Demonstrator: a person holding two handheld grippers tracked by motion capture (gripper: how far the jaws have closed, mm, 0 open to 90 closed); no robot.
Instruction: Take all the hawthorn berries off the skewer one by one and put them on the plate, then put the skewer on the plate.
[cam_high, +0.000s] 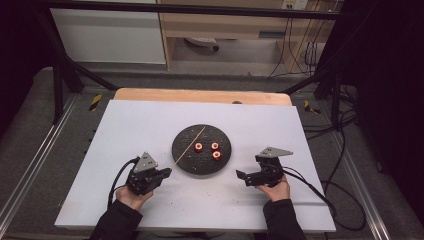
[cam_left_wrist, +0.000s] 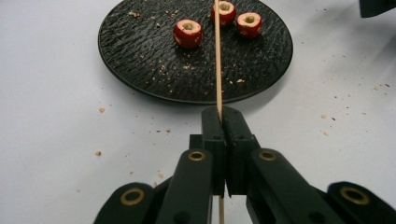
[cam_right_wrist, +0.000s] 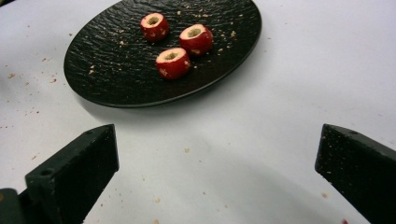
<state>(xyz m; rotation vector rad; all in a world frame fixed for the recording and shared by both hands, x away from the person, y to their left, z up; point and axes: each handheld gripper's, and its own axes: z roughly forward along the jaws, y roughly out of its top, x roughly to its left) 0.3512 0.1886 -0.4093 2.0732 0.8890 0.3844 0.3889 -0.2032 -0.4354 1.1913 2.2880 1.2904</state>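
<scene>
The desk (cam_high: 150, 200), covered by a white sheet, is taking up most of the high view, and crumbs are lying scattered across it. Beyond its wooden far edge, pale cabinets and hanging cables are standing against the back of a dim room, with dark frame bars crossing overhead.

At the desk's centre a round black plate (cam_high: 186, 160) is carrying three cored red fruit pieces (cam_high: 198, 146), grouped toward the plate's three o'clock side. A thin wooden skewer (cam_high: 192, 141) is reaching over the plate from its eight o'clock edge toward twelve o'clock.

The left gripper (cam_high: 164, 173), sitting at seven o'clock from the plate, is pinching the skewer's near end with its jaws pressed together, and in the left gripper view the skewer (cam_left_wrist: 217, 56) is running straight out over the plate (cam_left_wrist: 140, 60) toward the fruit pieces (cam_left_wrist: 187, 33).

The right gripper (cam_high: 241, 175), waiting at four o'clock from the plate, is standing spread wide with nothing between its jaws, the fruit pieces (cam_right_wrist: 173, 62) lying ahead of it.

The step in hand is probably threading a piece onto the skewer. Doing it well likely means the right gripper closing gently on the nearest piece without crushing it, turning its cored hole toward the skewer tip, while the left is keeping the skewer level and steady
</scene>
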